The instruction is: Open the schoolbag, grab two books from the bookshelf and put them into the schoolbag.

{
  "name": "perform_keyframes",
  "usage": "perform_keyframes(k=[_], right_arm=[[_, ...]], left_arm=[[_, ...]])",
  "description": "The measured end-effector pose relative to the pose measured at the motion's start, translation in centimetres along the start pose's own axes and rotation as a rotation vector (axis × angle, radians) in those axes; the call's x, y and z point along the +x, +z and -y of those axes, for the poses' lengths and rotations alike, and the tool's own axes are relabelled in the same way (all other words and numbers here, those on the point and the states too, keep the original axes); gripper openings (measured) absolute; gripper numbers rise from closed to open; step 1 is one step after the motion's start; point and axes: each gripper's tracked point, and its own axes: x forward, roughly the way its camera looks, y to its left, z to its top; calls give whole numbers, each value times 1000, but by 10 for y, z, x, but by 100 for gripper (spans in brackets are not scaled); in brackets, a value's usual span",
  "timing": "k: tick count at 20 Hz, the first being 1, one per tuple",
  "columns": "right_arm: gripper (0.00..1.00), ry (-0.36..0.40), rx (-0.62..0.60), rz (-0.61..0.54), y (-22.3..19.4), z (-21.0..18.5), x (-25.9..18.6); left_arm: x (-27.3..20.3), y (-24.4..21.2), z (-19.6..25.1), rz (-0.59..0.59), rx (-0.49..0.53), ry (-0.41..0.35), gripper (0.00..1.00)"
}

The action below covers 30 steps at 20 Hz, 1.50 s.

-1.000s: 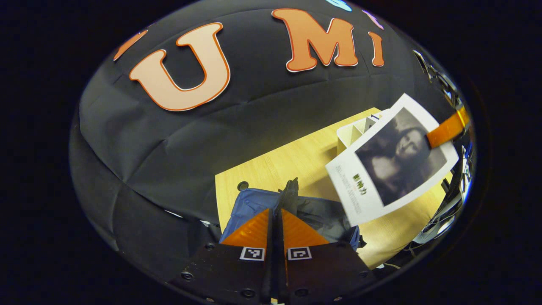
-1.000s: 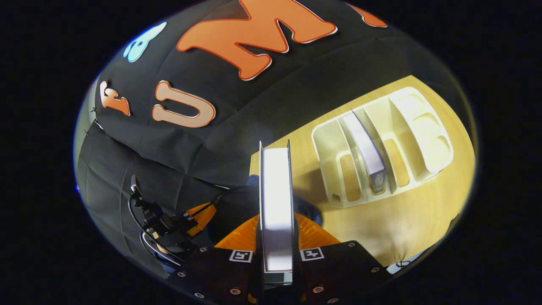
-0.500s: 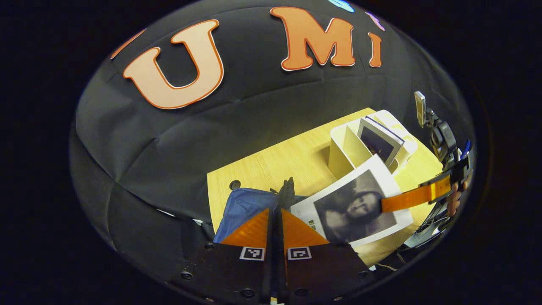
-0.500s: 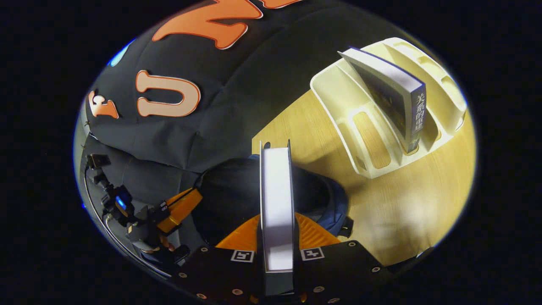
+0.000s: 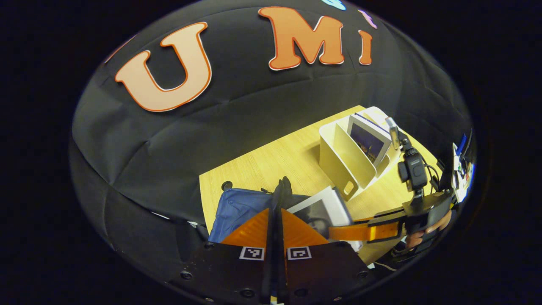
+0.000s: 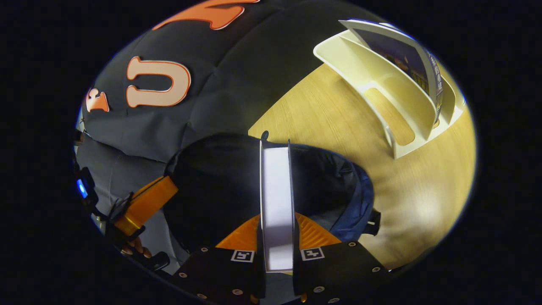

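In the right gripper view the right tool (image 6: 277,231) grips a white-covered book (image 6: 277,203) edge-on, both orange fingers (image 6: 315,235) pressed against its covers; the book stands upright between them and points into the dark open mouth of the schoolbag (image 6: 322,182), which lies on the wooden tabletop (image 6: 338,123); the bag's blue outer fabric shows along its right edge; farther off on the tabletop stands the cream bookshelf (image 6: 381,80), a divided rack, with a second book (image 6: 413,63) leaning in one of its slots, well apart from the bag. At the left edge of that view the left tool (image 6: 144,203) appears with its orange finger beside the bag's opening, held by a hand (image 6: 137,250). In the left gripper view the left tool's own fingers (image 5: 254,231) are closed together with no gap, pinching what looks like a dark strap or pull (image 5: 281,192) at the top of the schoolbag (image 5: 239,207), though the contact itself is hidden; just to the right the white-covered book (image 5: 322,209) rests partly in the bag, held by the right tool (image 5: 364,231); the bookshelf (image 5: 347,161) with the second book (image 5: 367,140) stands beyond it on the tabletop (image 5: 271,161).
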Motion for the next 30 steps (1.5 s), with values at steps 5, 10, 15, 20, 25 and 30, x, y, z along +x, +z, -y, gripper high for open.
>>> perform_keyframes(k=[5,10,15,20,25,30], right_arm=[[25,-5,-4,35,0,1,27],[25,27,36,2,0,5,57],[21,18,56,-37,-5,4,70],[59,-41,26,-74,-6,19,54],[96,-110,-35,-55,10,39,27],[97,-216,-178,31,46,57,-24]], left_arm=[[-9,-4,5,8,41,-16,5],[-4,-6,16,19,63,-48,6],[6,-6,24,10,61,-59,5],[7,-8,13,8,14,-39,6],[11,-6,6,11,-55,-34,5],[14,-11,14,4,-55,-44,5]])
